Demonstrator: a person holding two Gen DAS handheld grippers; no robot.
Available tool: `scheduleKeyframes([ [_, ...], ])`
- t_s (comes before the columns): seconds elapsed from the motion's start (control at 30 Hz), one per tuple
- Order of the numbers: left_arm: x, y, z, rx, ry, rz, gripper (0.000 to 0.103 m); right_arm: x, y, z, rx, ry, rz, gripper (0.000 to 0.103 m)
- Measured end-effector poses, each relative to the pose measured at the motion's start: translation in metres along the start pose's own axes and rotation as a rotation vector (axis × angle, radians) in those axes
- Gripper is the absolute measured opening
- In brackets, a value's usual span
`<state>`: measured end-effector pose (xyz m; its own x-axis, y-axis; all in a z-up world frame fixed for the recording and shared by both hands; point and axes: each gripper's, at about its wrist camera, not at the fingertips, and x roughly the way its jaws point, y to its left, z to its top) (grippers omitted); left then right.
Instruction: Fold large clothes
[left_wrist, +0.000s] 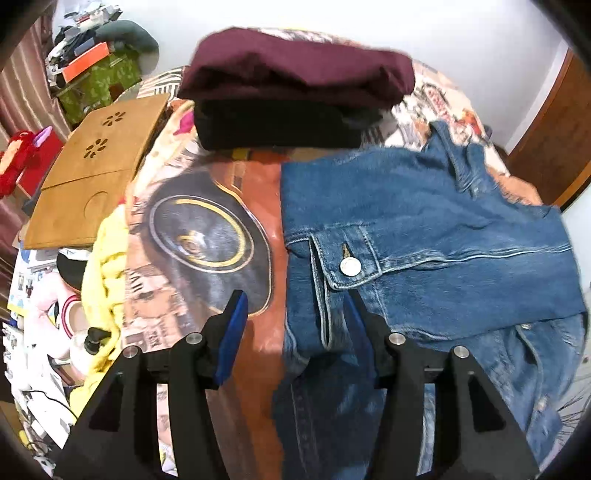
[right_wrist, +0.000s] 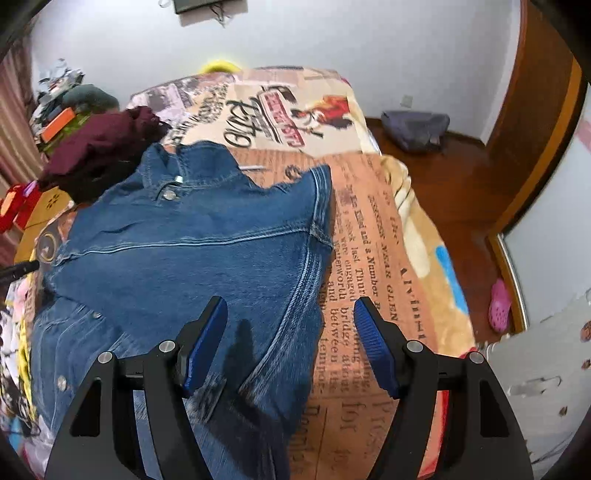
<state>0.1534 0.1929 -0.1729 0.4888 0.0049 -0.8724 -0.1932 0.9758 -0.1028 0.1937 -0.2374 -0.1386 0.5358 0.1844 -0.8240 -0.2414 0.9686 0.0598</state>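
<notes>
Both tongs (left_wrist: 293, 306) (right_wrist: 290, 314) spread over denim jacket (left_wrist: 424, 229) on printed bedspread (right_wrist: 369, 258), wooden floor (right_wrist: 461, 177) beyond

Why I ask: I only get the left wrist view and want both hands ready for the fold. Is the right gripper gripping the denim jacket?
Observer: No. The right gripper is open over the denim jacket, gripping nothing; the jacket's side edge runs between its jaws.
Operator: What lies beyond that edge?
Observer: Bare newspaper-print blanket, out to the bed's side.
Operator: Anything past the bed?
Observer: A pink clog and a grey bag lie on the wooden floor.
</notes>
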Motion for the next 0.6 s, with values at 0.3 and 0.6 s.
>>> scheduleKeyframes([
  [0.3, -0.013, 0.013, -0.054, -0.024, 0.106, -0.099, 0.059, -0.011, -0.003, -0.030, 0.041, 0.041, 0.064, 0.067],
  [0.6, 0.018, 0.025, -0.119, -0.197, 0.259, -0.323, 0.059, 0.009, 0.001, -0.071, 0.087, 0.152, 0.123, 0.067],
])
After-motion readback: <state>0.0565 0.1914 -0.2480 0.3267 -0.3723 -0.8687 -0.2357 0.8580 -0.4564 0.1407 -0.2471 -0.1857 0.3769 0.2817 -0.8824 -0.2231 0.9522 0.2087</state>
